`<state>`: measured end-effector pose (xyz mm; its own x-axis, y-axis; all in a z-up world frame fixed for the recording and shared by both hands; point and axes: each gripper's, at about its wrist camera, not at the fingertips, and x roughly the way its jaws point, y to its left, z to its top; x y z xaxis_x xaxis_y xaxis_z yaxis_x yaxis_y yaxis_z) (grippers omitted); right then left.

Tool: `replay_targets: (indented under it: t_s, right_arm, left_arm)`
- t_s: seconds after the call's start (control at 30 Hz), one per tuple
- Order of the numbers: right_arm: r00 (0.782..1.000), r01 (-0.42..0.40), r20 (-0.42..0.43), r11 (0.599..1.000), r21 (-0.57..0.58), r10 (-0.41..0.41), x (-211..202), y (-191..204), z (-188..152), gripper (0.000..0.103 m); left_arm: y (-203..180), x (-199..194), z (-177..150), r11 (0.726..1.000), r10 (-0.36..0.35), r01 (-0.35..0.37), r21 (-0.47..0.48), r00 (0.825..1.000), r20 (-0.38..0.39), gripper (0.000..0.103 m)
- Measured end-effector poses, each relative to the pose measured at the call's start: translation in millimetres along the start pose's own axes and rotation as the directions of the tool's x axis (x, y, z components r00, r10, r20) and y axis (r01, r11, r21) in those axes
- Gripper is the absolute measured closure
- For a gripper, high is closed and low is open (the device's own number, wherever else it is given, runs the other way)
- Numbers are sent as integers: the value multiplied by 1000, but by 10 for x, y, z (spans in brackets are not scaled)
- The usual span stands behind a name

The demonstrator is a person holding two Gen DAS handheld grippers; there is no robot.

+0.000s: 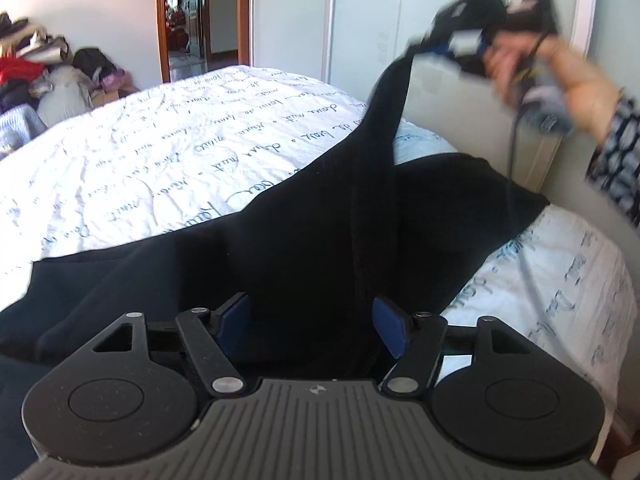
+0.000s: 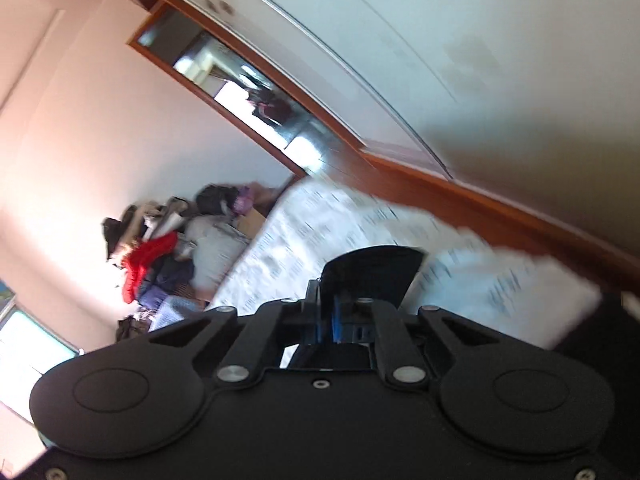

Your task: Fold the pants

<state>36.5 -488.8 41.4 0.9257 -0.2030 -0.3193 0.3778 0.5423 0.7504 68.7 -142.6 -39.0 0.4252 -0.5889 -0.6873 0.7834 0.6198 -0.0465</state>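
Black pants (image 1: 304,232) lie across the near part of a bed with a white cover printed in script (image 1: 168,140). My left gripper (image 1: 314,320) is low over them, its blue pads wide apart with black cloth between them. My right gripper (image 1: 452,46) is raised at the upper right, blurred, and is shut on one end of the pants, which hangs stretched down to the bed. In the tilted right wrist view the right gripper (image 2: 338,316) has its blue pads pressed together on a black fold of the pants (image 2: 372,276).
A pile of clothes and bags (image 1: 44,76) sits at the far left beyond the bed, also in the right wrist view (image 2: 168,248). A wooden-framed doorway (image 1: 200,16) and pale wardrobe doors (image 1: 360,20) stand behind the bed.
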Motion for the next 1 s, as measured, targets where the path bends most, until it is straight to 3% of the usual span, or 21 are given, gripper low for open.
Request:
replay_targets:
  t_s: [0.1, 0.2, 0.37, 0.5, 0.6, 0.67, 1.0]
  right_arm:
    - [995, -22, 95, 991, -129, 34, -370, 126, 257, 96]
    - [993, 16, 120, 994, -109, -3, -721, -223, 335, 96]
    - [980, 199, -9, 980, 12, -199, -915, -1136, -23, 96]
    - [966, 250, -101, 957, 145, -237, -978, -1675, -297, 96]
    - [981, 189, -75, 967, 169, -178, -1083, -1662, -325, 96]
    - [985, 170, -47, 978, 118, -165, -1183, -1561, -302, 96]
    - [962, 257, -121, 961, 99, -245, -1288, -1725, -489, 96]
  left_arm:
    - [15, 62, 19, 999, -33, 32, -38, 999, -25, 29]
    - [-12, 93, -13, 999, -32, 31, -43, 999, -24, 25]
    - [-96, 180, -48, 998, -60, 59, -14, 996, -73, 24]
    - [-155, 215, -70, 999, -43, 45, 24, 995, -85, 24]
    - [-157, 189, -67, 998, -43, 46, 37, 995, -89, 24]
    - [-160, 160, -63, 998, -35, 39, 41, 996, -84, 24]
    - [-162, 155, -63, 998, -40, 44, 36, 994, -97, 24]
